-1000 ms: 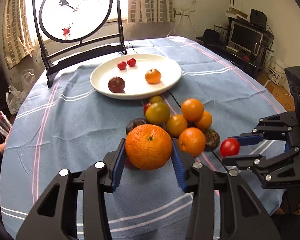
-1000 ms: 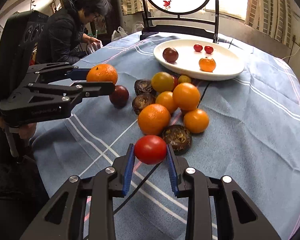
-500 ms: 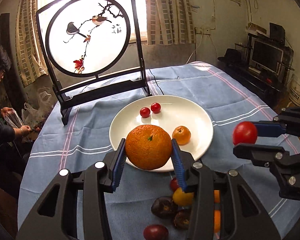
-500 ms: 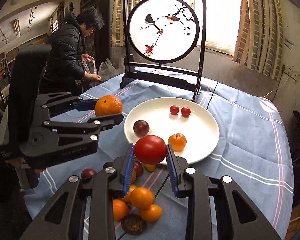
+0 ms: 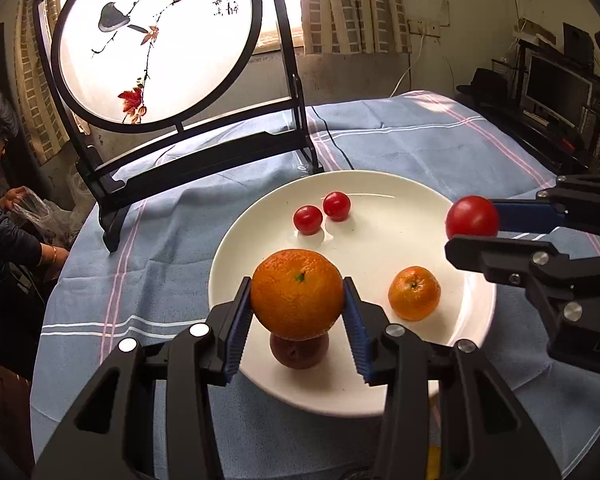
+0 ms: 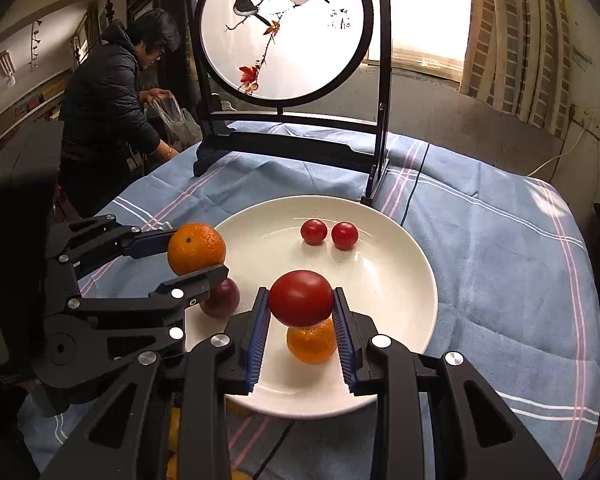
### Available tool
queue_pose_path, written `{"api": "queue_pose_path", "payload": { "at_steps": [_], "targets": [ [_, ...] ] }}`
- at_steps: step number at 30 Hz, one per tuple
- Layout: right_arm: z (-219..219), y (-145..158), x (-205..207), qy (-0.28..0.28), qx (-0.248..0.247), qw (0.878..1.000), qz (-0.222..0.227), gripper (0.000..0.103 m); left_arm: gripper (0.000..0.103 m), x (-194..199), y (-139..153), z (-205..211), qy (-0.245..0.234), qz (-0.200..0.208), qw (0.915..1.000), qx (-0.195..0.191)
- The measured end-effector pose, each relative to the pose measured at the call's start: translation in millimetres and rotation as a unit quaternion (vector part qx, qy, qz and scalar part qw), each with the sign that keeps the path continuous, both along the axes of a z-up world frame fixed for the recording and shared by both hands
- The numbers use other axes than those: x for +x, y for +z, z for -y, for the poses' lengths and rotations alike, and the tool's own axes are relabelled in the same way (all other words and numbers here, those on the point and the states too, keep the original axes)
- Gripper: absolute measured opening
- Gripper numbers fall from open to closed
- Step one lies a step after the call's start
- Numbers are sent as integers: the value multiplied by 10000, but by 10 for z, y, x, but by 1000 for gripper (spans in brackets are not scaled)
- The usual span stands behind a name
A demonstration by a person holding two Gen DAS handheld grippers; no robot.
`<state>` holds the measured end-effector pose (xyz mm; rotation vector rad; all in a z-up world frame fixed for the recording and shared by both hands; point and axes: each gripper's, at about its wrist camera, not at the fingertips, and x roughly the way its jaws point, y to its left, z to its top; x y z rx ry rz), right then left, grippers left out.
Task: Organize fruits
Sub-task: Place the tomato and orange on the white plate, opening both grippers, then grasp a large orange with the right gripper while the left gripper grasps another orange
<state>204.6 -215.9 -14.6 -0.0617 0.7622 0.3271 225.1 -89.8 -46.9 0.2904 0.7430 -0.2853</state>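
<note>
The left gripper point(image 5: 297, 295) has its jaws closed on a large orange point(image 5: 297, 293), one blue pad on each side of the fruit's widest part, so the round skin cannot roll out. It hangs over the near-left part of the white plate point(image 5: 384, 184), directly above a dark plum point(image 5: 299, 351) that lies there. The right gripper point(image 6: 301, 300) holds a red tomato point(image 6: 301, 298) in the same manner – jaws narrow, pressing at the middle – and it hovers over a small mandarin point(image 6: 312, 340) on the plate.

Both fruits are in the air, not yet set down. Two cherry tomatoes point(image 6: 329, 233) lie side by side near the far rim, so I judge the plate is the collecting place and like is put near like.

Each carried fruit is now exactly over another one; a release here would probably make it knock and roll. A free spot in the plate's centre seems safer. The plate rests on the worktop with a blue cloth point(image 6: 500, 248), in front of a round painted screen point(image 6: 284, 28).
</note>
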Motion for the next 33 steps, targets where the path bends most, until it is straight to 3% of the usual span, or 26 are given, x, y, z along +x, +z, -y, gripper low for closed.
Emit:
{"api": "queue_pose_path", "payload": {
  "at_steps": [18,19,20,21,22,30,33],
  "targets": [
    [-35,-396,505,-487,41,9977,-479,35,44,475,-344,65,487,-508,9975,41],
    [-18,-383,498,-517,87,9976,-460,41,46,471,-339,54,510,-482,9975,31],
    [5,-356,478,-512,161,9976,-446,44,55,453,-318,42,523,-403,9978,23],
    [25,-323,442,-531,194,9976,-391,44,66,421,-285,28,500,-302,9983,30],
    [43,-286,402,-542,193,9978,-343,47,69,384,-245,14,483,-185,9986,47],
    [25,8,-274,-494,39,9987,102,54,70,-145,94,-137,377,227,9990,-116],
    [-65,139,-687,-430,-195,9977,481,57,81,-485,197,-220,386,508,9979,-148]
  ]
}}
